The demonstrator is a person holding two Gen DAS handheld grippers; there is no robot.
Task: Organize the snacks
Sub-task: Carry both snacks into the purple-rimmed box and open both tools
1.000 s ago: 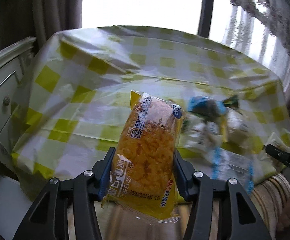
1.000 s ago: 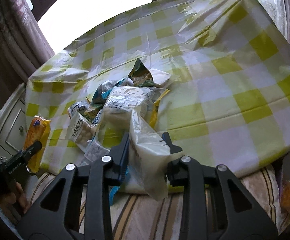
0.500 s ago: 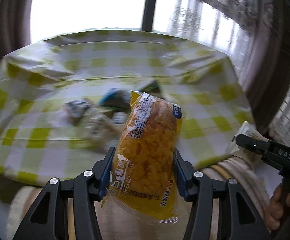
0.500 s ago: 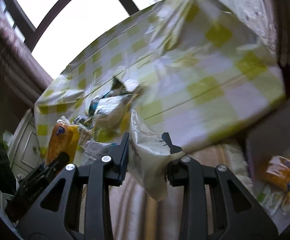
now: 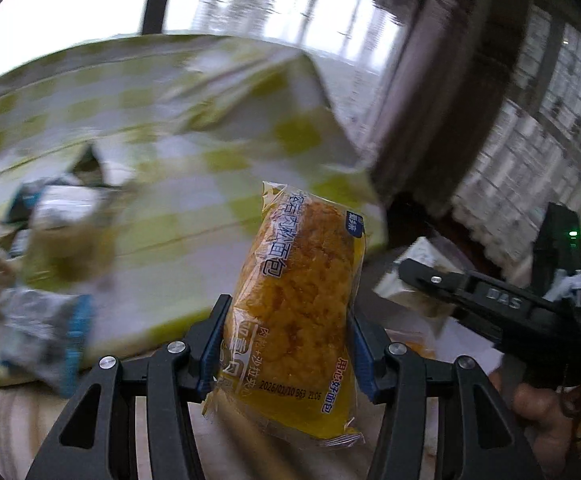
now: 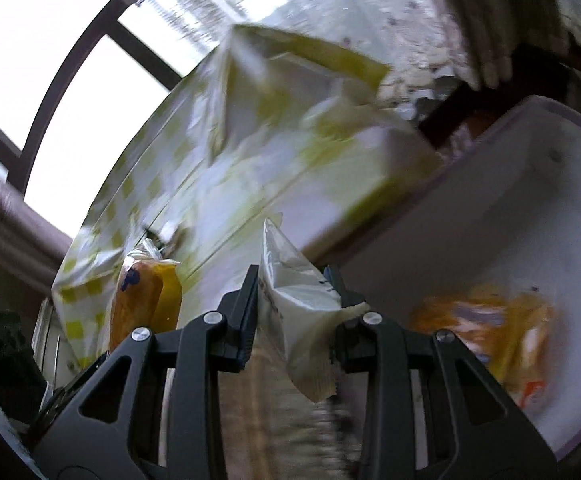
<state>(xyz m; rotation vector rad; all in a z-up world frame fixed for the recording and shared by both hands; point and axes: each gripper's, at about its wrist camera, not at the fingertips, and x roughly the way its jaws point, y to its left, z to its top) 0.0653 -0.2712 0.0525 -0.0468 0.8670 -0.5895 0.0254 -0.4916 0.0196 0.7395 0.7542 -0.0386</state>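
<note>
My left gripper (image 5: 288, 320) is shut on a yellow packet of floss bread (image 5: 296, 320), held upright in the air off the table's right corner. The packet also shows in the right wrist view (image 6: 142, 312). My right gripper (image 6: 294, 284) is shut on a pale cream snack packet (image 6: 298, 312); it shows in the left wrist view (image 5: 414, 280) to the right of the bread. A white bin (image 6: 510, 220) with a purple rim lies low at the right, holding yellow-orange snack packets (image 6: 486, 328).
The table with the yellow-and-white checked cloth (image 5: 170, 128) carries a blurred pile of snack packets (image 5: 46, 240) at its left. A striped cushion edge (image 5: 2, 420) runs along the front. Curtains and a dark window frame (image 5: 430, 80) stand at the right.
Both grippers have swung right, away from the table, each keeping its packet. The white bin now fills the right of the right wrist view; the snack pile has slid left.
</note>
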